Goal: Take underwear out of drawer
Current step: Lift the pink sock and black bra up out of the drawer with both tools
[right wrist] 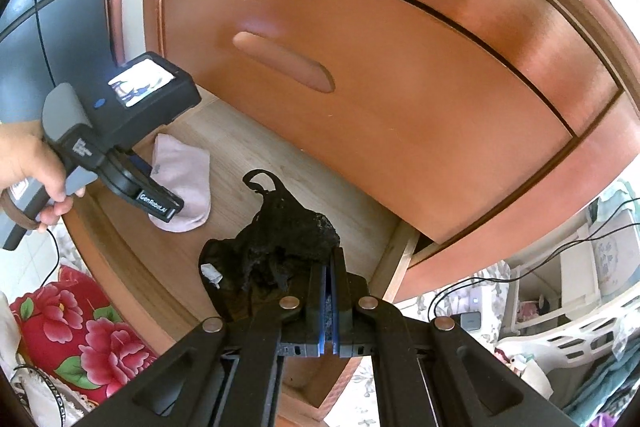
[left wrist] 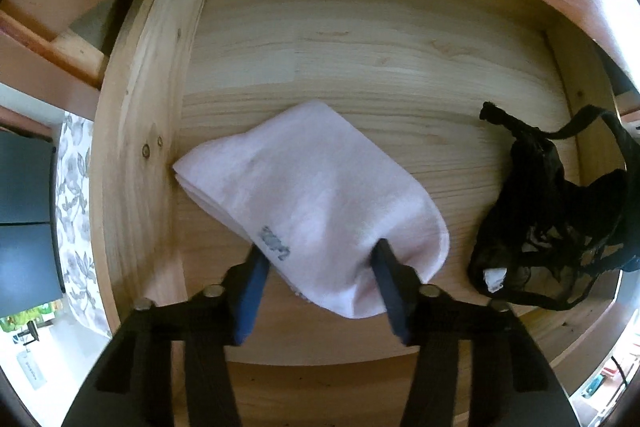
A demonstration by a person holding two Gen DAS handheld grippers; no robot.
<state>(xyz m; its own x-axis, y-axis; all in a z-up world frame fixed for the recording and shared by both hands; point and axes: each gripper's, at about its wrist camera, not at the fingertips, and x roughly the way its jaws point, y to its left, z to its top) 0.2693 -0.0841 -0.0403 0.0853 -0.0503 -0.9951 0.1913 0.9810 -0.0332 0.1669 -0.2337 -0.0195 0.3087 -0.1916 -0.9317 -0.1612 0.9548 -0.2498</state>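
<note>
My right gripper (right wrist: pixel 330 263) is clamped shut on the black lace underwear (right wrist: pixel 280 247); the two blue-edged fingers (right wrist: pixel 318 301) are pressed together with a sliver of dark fabric pinched between them. The garment bunches up in front of the fingertips, a thin strap looping up at its far end and a small white tag (right wrist: pixel 211 274) hanging at its left. It is over the right part of the open drawer (right wrist: pixel 256 147), though from this angle I cannot tell whether its lower folds touch the pale wooden bottom or hang just above it. In the left wrist view the same underwear (left wrist: pixel 560 227) is a dark heap against the drawer's right wall (left wrist: pixel 568 99).

My left gripper (left wrist: pixel 316 251) is spread wide, its two fingers (left wrist: pixel 254 275) straddling the near end of a folded pale pink sock (left wrist: pixel 304 195) that lies flat on the drawer floor. The fingertips are at the cloth but the jaws are not closed on it. The sock's far corner meets the drawer's left wall (left wrist: pixel 148 131), and it lies well apart from the underwear.

From the right wrist view I see my left hand (right wrist: pixel 28 167) wrapped round the grey handle of that gripper (right wrist: pixel 168 209), its small screen (right wrist: pixel 140 83) lit. Above the open drawer is a closed reddish drawer front (right wrist: pixel 400 107) with a recessed handle (right wrist: pixel 284 61). A red flowered cloth (right wrist: pixel 80 331) lies below the drawer's front edge.
</note>
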